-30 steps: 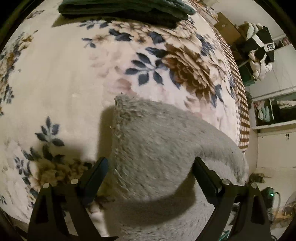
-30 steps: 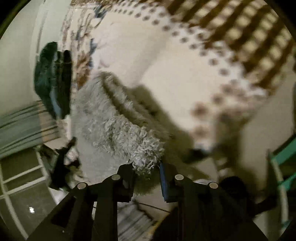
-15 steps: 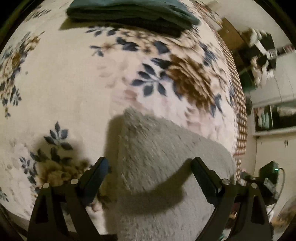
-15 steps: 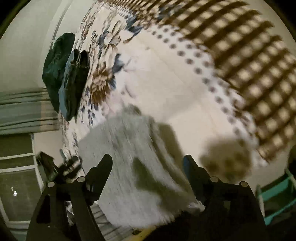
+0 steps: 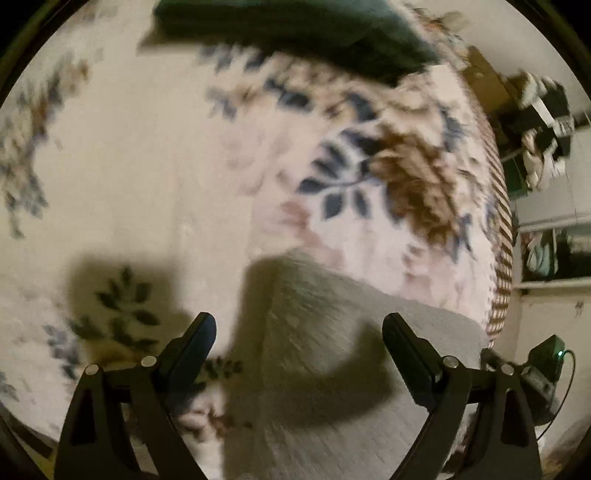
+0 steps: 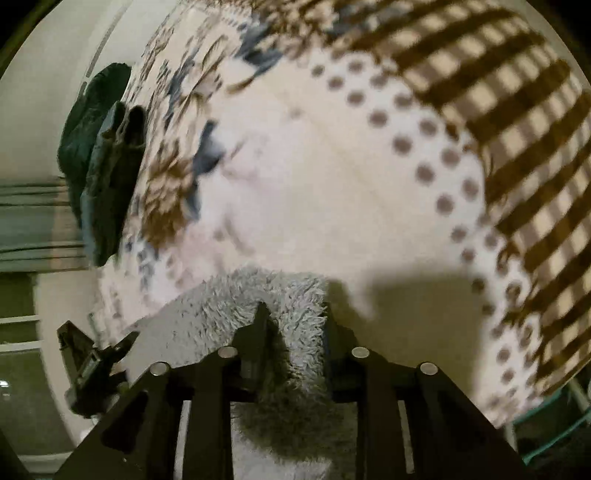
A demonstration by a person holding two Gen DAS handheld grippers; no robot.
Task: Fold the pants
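Over floral blanket, right gripper has re-pinched grey pants; left gripper stays spread

A bed covered by a cream fleece blanket with blue and brown flowers and a brown checked border carries two things: fluffy grey fleece pants at its near edge, and a folded stack of dark green clothes at the far side.
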